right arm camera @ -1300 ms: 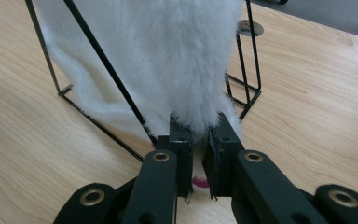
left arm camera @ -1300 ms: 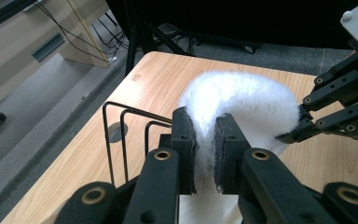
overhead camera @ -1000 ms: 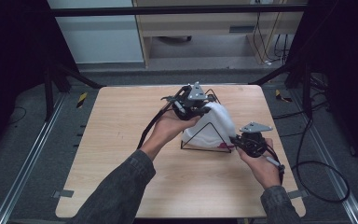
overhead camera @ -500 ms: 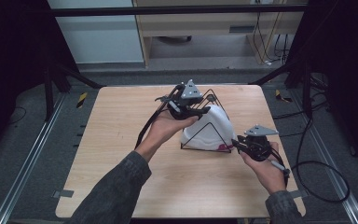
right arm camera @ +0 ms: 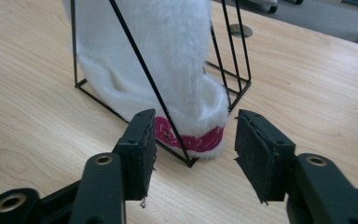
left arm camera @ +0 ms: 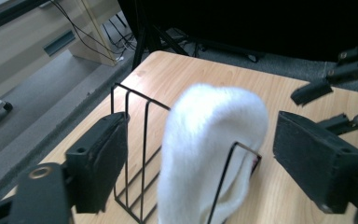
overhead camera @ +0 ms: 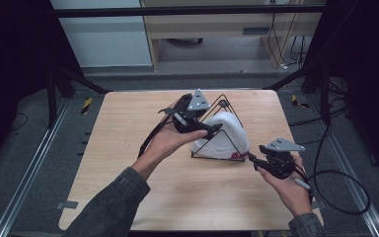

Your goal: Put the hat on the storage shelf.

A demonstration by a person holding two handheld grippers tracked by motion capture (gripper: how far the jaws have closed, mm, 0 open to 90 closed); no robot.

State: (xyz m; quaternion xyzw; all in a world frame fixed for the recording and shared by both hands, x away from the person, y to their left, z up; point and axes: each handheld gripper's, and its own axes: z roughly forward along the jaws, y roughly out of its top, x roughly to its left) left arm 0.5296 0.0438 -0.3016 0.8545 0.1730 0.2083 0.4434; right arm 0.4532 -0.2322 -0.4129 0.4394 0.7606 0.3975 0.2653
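One white fluffy slipper (overhead camera: pixel 224 133), one black wire rack (overhead camera: pixel 227 106), one table (overhead camera: pixel 128 123), seemingly nothing more.

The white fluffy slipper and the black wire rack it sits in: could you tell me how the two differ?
The white fluffy slipper is soft, solid and furry, with a pink band at its lower end; the black wire rack is thin, rigid rods with open gaps. The slipper leans on end inside the rack, while the rack stands flat on the table. Both are free: the left gripper and right gripper have just been opening, gripping nothing.
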